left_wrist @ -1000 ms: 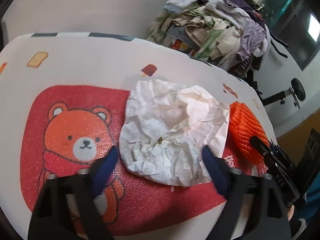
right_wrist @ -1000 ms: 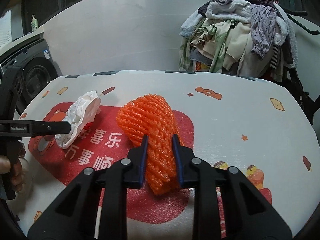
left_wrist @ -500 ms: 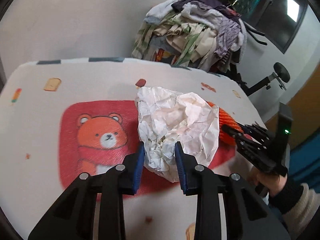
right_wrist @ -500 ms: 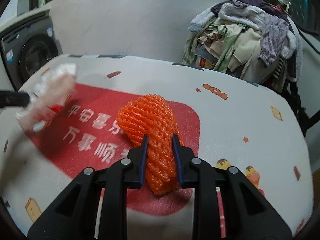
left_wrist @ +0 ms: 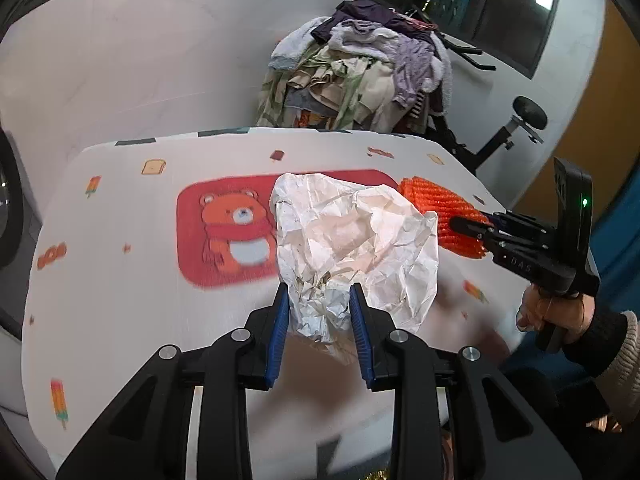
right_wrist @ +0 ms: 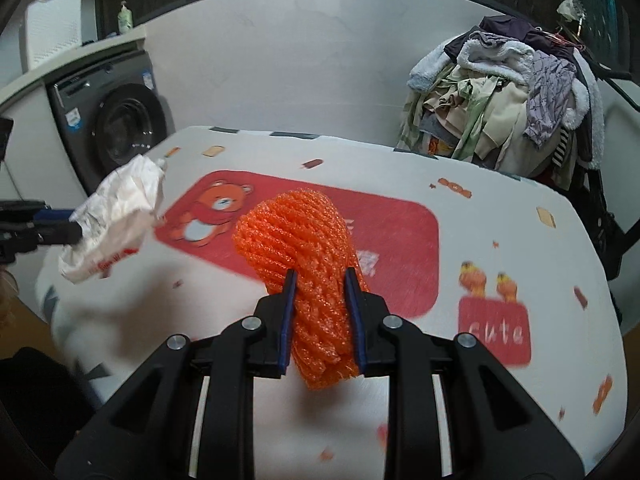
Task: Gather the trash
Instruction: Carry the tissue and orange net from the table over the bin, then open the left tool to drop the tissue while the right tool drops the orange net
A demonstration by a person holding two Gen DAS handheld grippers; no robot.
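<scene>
Crumpled white paper wrapper point(left_wrist: 352, 248): creased, faintly stained, red print along one edge, pinched at lower end between blue fingers point(left_wrist: 280, 320), lifted off tabletop. Orange foam fruit net point(right_wrist: 308, 256): ribbed mesh sleeve, bunched, upright, clamped between fingers point(right_wrist: 289, 312), raised above tabletop.

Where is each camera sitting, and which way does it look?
Left wrist view: sits on the left gripper, looking along its fingers at the crumpled paper they hold; the person's hand shows.
Right wrist view: sits on the right gripper, looking along its fingers at the orange foam net they hold.
Both show: paper, net, bear tablecloth, clothes pile.
</scene>
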